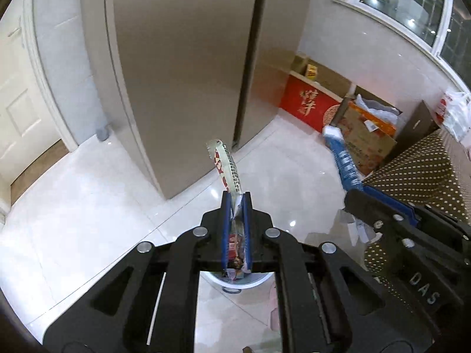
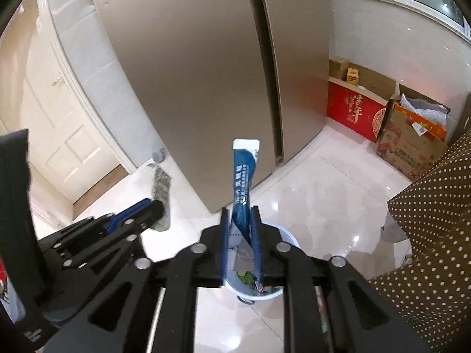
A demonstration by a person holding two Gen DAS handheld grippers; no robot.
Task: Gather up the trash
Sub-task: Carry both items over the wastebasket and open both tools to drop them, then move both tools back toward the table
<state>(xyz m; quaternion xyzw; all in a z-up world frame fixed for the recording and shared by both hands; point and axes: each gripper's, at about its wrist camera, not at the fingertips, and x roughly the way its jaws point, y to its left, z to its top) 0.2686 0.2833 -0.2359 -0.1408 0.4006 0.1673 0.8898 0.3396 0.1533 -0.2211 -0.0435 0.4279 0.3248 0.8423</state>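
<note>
My left gripper (image 1: 236, 198) is shut on a red and white snack wrapper (image 1: 225, 166) that sticks up past the fingertips. My right gripper (image 2: 240, 211) is shut on a blue and white wrapper (image 2: 243, 176). Both are held above a white trash bin (image 2: 290, 242) on the floor; it holds several colourful scraps. The bin's rim also shows in the left wrist view (image 1: 250, 284) under the jaws. The right gripper shows in the left wrist view (image 1: 357, 198) with its blue wrapper (image 1: 343, 158). The left gripper shows in the right wrist view (image 2: 156, 206), its wrapper seen from the silver back (image 2: 161, 198).
A tall beige fridge (image 1: 182, 73) stands straight ahead on the glossy white tile floor (image 1: 88, 200). A red box (image 2: 354, 114) and cardboard boxes (image 2: 412, 144) line the right wall. A brown dotted tablecloth (image 2: 432, 235) hangs at right. A white door (image 1: 17, 111) is left.
</note>
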